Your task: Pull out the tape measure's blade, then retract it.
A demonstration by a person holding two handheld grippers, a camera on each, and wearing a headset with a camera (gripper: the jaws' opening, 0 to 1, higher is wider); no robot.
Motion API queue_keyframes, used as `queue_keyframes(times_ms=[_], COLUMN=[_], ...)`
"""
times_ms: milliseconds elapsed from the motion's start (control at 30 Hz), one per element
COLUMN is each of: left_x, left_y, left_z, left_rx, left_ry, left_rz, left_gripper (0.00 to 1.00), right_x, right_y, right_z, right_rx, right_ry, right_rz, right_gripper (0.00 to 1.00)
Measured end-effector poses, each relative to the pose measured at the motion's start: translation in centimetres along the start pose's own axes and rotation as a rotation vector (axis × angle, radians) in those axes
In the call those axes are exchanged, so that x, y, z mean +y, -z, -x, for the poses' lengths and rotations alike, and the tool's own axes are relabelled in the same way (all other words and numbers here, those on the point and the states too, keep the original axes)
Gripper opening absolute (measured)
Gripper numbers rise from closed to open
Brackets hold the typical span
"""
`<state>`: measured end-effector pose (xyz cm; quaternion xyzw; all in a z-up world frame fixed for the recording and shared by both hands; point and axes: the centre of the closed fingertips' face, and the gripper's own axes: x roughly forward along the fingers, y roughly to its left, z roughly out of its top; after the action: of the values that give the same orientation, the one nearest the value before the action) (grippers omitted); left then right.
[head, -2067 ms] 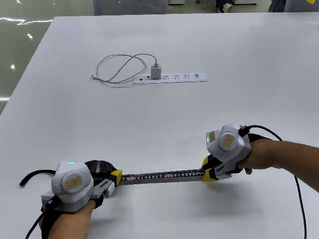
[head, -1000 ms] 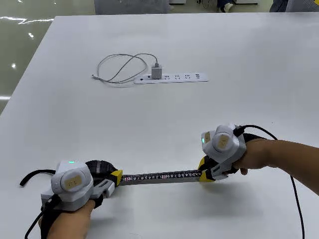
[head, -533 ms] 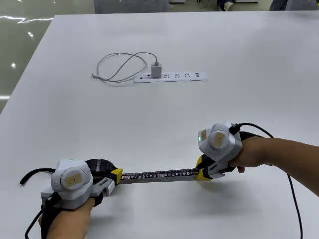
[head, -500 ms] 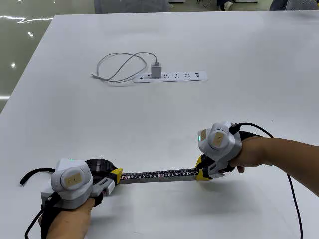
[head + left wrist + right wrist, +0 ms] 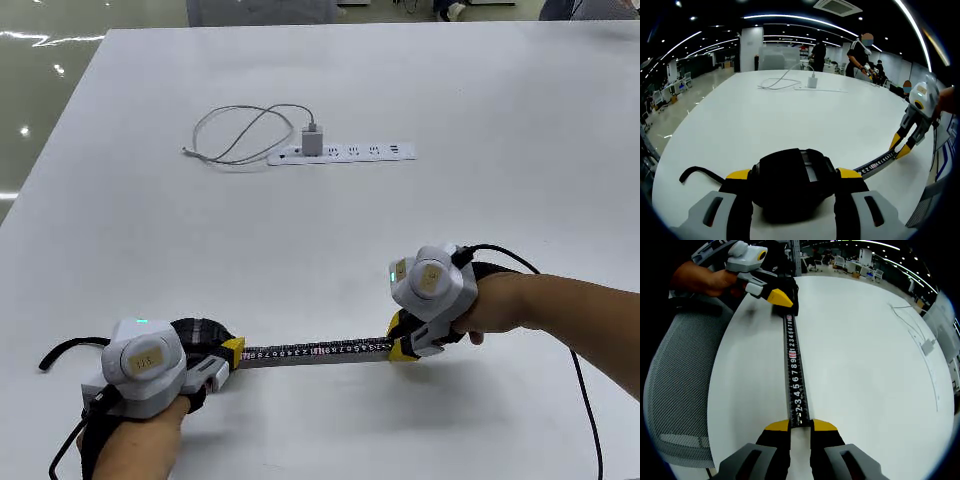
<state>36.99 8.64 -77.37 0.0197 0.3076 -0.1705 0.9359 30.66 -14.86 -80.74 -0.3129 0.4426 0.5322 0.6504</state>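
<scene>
The tape measure's black case (image 5: pixel 200 338) (image 5: pixel 792 180) rests on the white table near its front left, held between the yellow-tipped jaws of my left gripper (image 5: pixel 225 358) (image 5: pixel 794 175). Its dark blade (image 5: pixel 315 351) (image 5: pixel 794 375) (image 5: pixel 875 163) runs flat along the table to the right. My right gripper (image 5: pixel 400 347) (image 5: pixel 800 426) is shut on the blade's end. The black wrist strap (image 5: pixel 62 354) (image 5: pixel 697 173) trails left of the case.
A white power strip (image 5: pixel 345 153) with a grey charger (image 5: pixel 312 143) and a looped cable (image 5: pixel 235 135) lies at mid-table. The table's left edge (image 5: pixel 50 150) drops to a glossy floor. People stand far behind the table in the left gripper view. A mesh chair (image 5: pixel 677 390) stands beside the table.
My right gripper has moved left toward the case with the blade's end, so the exposed blade is shorter. The left gripper and case have stayed put.
</scene>
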Motion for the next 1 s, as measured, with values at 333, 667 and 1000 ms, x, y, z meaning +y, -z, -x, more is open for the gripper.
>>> queue_keyframes(times_ms=[333, 667, 1000], left_x=[0.0, 0.1, 0.1], left_y=[0.0, 0.0, 0.1], left_z=[-0.1, -0.1, -0.1], left_rx=[0.001, -0.001, 0.000], left_ry=[0.000, 0.001, 0.002], left_rz=[0.000, 0.000, -0.001], left_gripper=[0.62, 0.62, 0.62], right_x=[0.0, 0.1, 0.1], right_y=[-0.6, -1.1, -1.7], right_z=[-0.3, -0.5, -0.8], right_rx=[0.006, 0.006, 0.003], right_ry=[-0.002, -0.001, 0.002], right_rz=[0.017, 0.011, -0.002], right_gripper=[0.10, 0.10, 0.10])
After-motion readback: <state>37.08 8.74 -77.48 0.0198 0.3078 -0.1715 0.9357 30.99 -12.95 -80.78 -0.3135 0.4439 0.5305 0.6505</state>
